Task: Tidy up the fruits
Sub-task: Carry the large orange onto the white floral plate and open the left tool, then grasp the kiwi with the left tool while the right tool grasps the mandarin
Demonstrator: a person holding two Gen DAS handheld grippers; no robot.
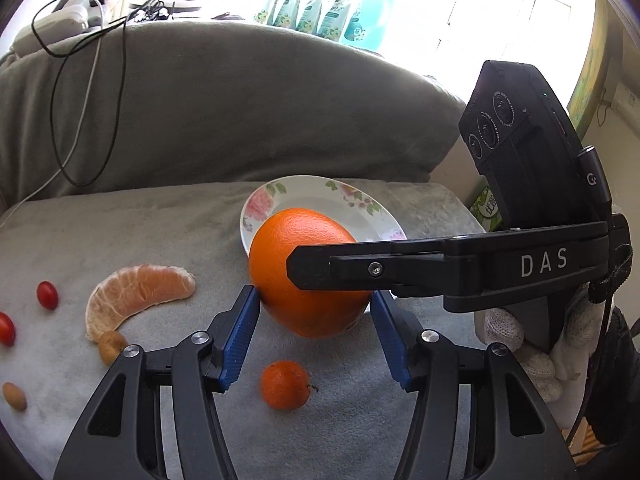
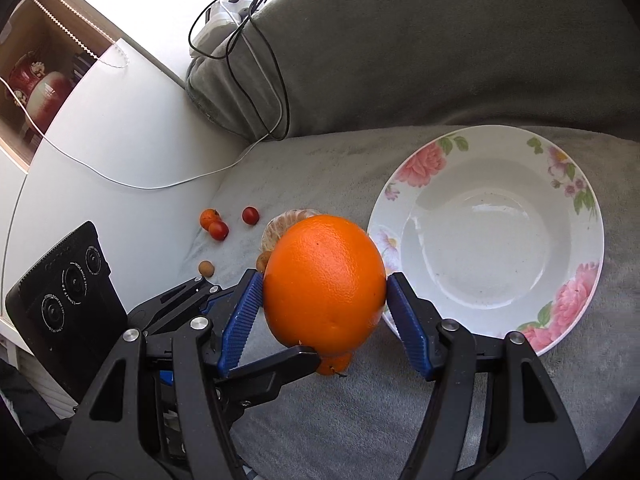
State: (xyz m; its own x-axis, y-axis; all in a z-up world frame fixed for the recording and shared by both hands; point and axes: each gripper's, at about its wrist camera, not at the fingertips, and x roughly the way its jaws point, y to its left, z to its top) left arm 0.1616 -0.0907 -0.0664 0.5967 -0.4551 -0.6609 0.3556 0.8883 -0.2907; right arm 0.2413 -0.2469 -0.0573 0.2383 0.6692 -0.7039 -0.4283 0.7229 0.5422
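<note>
Grey blanket-covered sofa seat (image 1: 132,220), cushion behind.

Left wrist view: left gripper (image 1: 316,312) pinching big orange (image 1: 280,252) between blue pads, lifted clear, near edge of floral plate (image 1: 360,208). Right gripper (image 1: 296,268) clamping same orange from the side. Peeled segments (image 1: 136,292), small tangerine (image 1: 285,385), cherry tomatoes (image 1: 47,295) loose toward left edge.

Right wrist view: right gripper (image 2: 325,296) clenched on orange (image 2: 324,280), pitched down; plate (image 2: 576,304) empty, just right. Risk: round smooth skin, uneven release could roll orange off plate rim.
</note>
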